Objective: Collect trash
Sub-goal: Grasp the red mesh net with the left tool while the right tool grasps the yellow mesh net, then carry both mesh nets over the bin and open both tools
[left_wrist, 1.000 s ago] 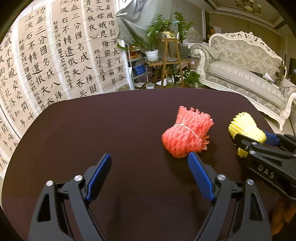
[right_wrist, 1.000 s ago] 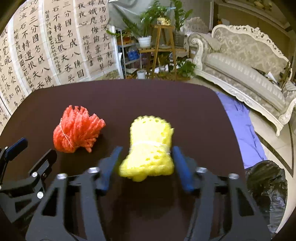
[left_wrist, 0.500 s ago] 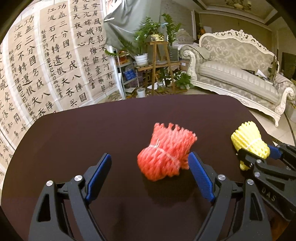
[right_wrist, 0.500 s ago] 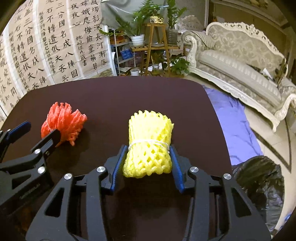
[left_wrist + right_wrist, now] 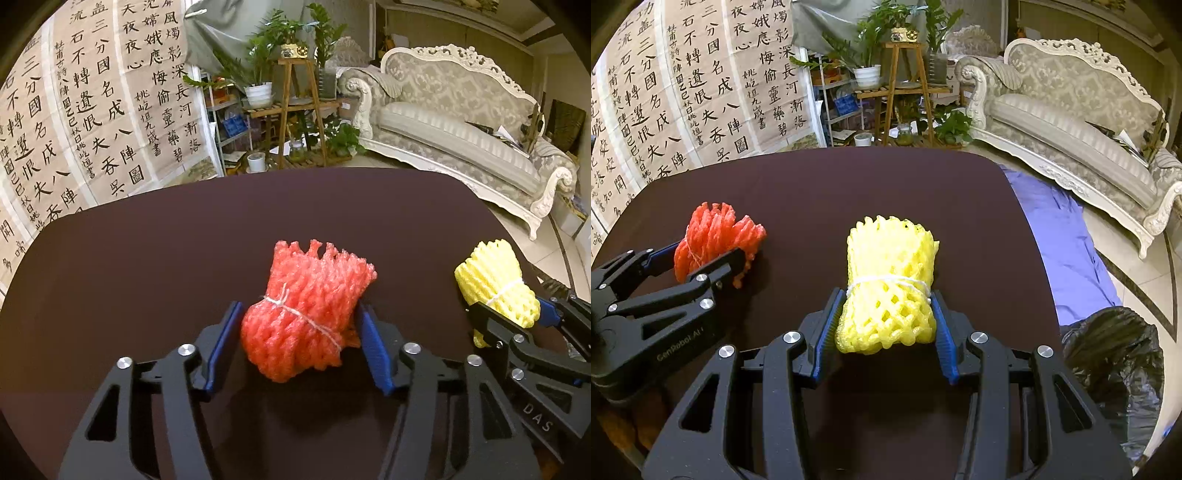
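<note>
My left tongs (image 5: pixel 301 341) are closing around the red foam net bundle (image 5: pixel 308 312), which sits between the blue pads (image 5: pixel 373 350) with both already touching it, at the centre of the dark table (image 5: pixel 147 258). My right tongs (image 5: pixel 886 325) pinch the yellow foam net bundle (image 5: pixel 890 280) (tied with white string). A black trash bag (image 5: pixel 1115 362) lies at four o'clock off the table's edge.

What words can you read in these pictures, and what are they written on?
"DAS": on the right gripper, seen from the left wrist.
"GenRobot AI": on the left gripper, seen from the right wrist; faint.
Large brush-written Chinese characters: on the calligraphy sheets hanging behind the table; too many to list.
The two foam nets carry no writing.
</note>
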{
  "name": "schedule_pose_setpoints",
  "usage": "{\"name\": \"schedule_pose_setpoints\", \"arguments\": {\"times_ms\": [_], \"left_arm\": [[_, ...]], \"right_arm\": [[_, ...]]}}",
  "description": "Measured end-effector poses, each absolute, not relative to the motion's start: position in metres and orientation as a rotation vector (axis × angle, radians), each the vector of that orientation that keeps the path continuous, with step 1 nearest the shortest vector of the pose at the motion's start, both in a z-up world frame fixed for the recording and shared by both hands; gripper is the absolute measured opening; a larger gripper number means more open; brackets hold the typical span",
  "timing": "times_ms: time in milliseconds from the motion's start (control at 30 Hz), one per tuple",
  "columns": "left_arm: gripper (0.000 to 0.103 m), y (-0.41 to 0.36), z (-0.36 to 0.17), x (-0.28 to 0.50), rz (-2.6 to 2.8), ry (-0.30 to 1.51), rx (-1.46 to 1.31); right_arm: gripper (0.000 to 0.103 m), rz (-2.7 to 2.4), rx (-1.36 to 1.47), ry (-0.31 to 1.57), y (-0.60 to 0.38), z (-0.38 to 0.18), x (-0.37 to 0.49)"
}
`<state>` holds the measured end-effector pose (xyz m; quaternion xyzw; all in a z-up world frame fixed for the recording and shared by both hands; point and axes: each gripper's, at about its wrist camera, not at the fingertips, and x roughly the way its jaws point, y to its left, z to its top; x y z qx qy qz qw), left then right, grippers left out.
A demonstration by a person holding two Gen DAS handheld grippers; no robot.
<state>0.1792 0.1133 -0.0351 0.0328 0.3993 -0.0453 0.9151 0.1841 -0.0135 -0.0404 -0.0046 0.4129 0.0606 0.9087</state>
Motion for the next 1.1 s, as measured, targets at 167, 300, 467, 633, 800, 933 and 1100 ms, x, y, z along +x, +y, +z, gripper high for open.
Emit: {"name": "schedule_pose_setpoints", "arguments": {"times_ms": [167, 300, 467, 633, 800, 933, 1100], "left_arm": [[0.05, 0.109, -0.033, 0.176, -0.096, 0.805, 0.083], [0.048, 0.108, -0.031, 0.173, -0.094, 0.787, 0.093], [0.048, 0.108, -0.028, 0.162, -0.069, 0.757, 0.106], [0.048, 0.111, -0.026, 0.143, -0.041, 0.751, 0.098], [0.048, 0.111, -0.024, 0.115, -0.029, 0.744, 0.067], [0.048, 0.107, -0.018, 0.093, -0.025, 0.729, 0.045], [0.048, 0.1, -0.008, 0.069, -0.017, 0.695, 0.029]], "right_arm": [[0.044, 0.124, -0.014, 0.85, -0.013, -0.04, 0.184], [0.043, 0.124, -0.012, 0.846, -0.014, -0.039, 0.184], [0.042, 0.116, -0.015, 0.822, -0.017, -0.037, 0.175], [0.042, 0.117, -0.012, 0.804, -0.017, -0.034, 0.151], [0.042, 0.12, -0.015, 0.78, -0.021, -0.027, 0.124], [0.042, 0.121, -0.021, 0.754, -0.025, -0.017, 0.1], [0.042, 0.113, -0.013, 0.718, -0.035, -0.007, 0.071]]}}
